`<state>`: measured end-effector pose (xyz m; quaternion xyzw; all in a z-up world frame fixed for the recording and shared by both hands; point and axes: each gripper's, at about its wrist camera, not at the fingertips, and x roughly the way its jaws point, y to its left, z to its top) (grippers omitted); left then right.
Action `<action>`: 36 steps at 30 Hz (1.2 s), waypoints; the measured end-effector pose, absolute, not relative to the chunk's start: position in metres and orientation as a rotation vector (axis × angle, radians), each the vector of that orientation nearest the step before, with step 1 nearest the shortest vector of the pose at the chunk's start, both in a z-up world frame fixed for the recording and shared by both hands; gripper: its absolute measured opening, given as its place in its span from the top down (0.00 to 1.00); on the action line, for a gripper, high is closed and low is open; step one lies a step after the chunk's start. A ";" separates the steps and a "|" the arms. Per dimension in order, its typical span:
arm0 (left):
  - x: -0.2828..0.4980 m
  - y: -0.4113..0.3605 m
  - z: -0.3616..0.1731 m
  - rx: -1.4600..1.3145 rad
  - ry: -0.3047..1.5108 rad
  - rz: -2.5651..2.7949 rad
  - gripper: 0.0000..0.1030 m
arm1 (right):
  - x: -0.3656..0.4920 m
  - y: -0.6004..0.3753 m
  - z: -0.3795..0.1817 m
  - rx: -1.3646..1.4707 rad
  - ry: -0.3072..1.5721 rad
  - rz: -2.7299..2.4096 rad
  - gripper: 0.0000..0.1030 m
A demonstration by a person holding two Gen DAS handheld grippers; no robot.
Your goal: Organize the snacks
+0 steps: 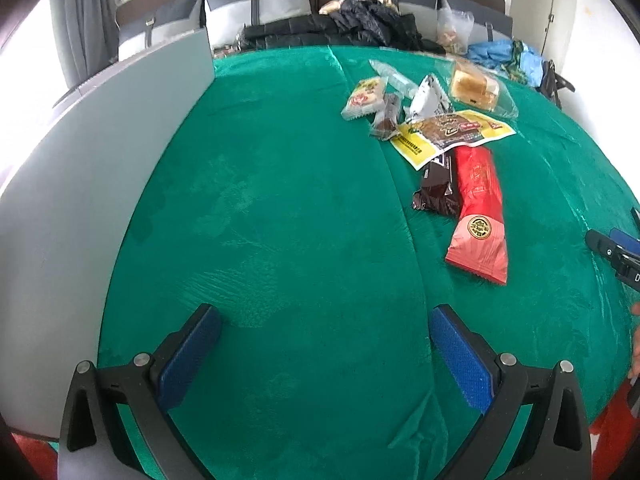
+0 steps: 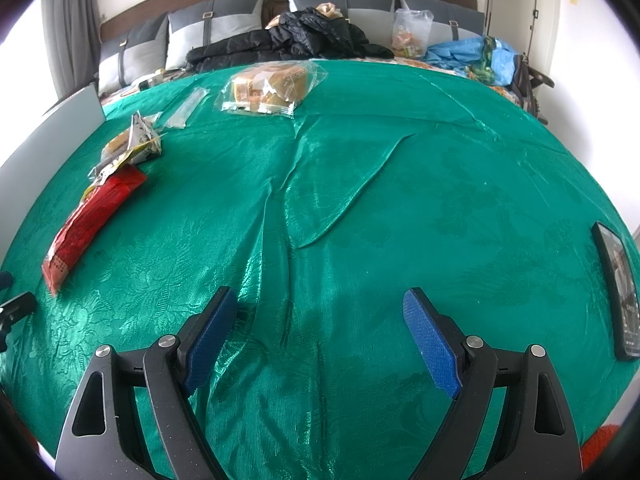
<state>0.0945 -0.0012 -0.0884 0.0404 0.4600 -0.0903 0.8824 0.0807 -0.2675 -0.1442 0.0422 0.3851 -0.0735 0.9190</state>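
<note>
Snacks lie heaped; both grippers, left gripper and right gripper, gape empty. Probably take red packet lengthwise, low.

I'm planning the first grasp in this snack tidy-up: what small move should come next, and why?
Probably ease the open left gripper forward and right toward the red packet: it is the nearest snack, lies on the green cloth, and both grippers are empty.

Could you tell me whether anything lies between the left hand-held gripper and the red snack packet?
Nothing visible does: only bare green cloth separates the open left hand-held gripper from the red snack packet, its near end unobstructed.
</note>
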 end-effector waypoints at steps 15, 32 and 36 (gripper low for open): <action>0.107 0.001 -0.086 0.058 1.016 -0.187 0.00 | 0.081 -0.268 -0.144 0.083 0.794 -0.152 0.14; 0.247 0.012 -0.093 0.005 0.950 -0.013 0.00 | 0.081 -0.267 -0.144 0.084 0.794 -0.151 0.14; 0.245 0.012 -0.094 -0.011 0.947 0.018 0.00 | 0.081 -0.267 -0.144 0.084 0.794 -0.150 0.14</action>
